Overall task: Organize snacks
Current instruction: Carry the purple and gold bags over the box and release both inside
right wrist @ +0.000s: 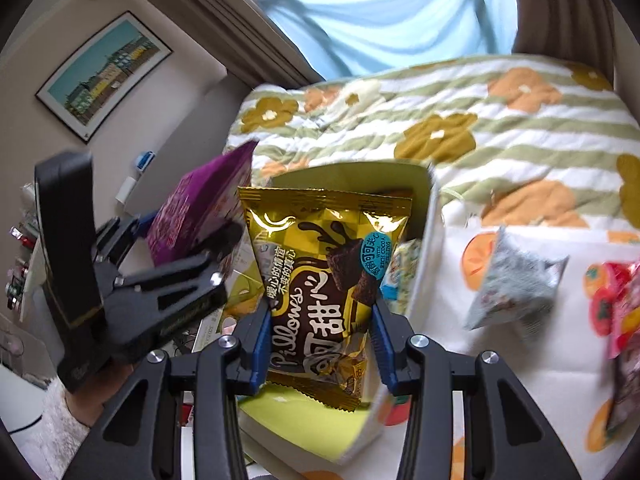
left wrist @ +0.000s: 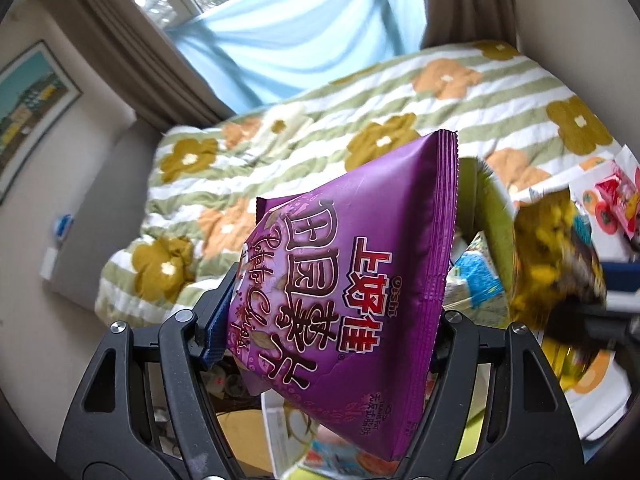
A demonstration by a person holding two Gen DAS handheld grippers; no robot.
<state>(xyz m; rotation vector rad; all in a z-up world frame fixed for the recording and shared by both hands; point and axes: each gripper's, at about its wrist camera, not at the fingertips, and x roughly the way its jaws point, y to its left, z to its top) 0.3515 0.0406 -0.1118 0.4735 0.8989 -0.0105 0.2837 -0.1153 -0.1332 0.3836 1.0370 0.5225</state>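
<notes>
Pads of the left gripper point(left wrist: 326, 330) are clamping the purple chip bag point(left wrist: 352, 280), a puffy, glossy foil pillow with a crimped seal at its far end, and it is riding tilted above the bed. Blue-padded jaws of the right gripper point(right wrist: 320, 344) are squeezing the gold Pillows packet point(right wrist: 320, 284) by its lower half, the shiny crinkled film standing upright between them. Just beyond and below those jaws, the lime-green bin point(right wrist: 424, 248) is sitting open, soft-walled with a pale rim and a packet or two already inside. Judging from this, both snacks are being carried toward that bin; next, each should be lowered inside the rim before the jaws are eased apart. Off to the right, a grey sachet point(right wrist: 516, 284) and a red packet point(right wrist: 624, 300) are lying on the persimmon-print cloth point(right wrist: 520, 360), over the quilted floral bedspread point(right wrist: 480, 120).
</notes>
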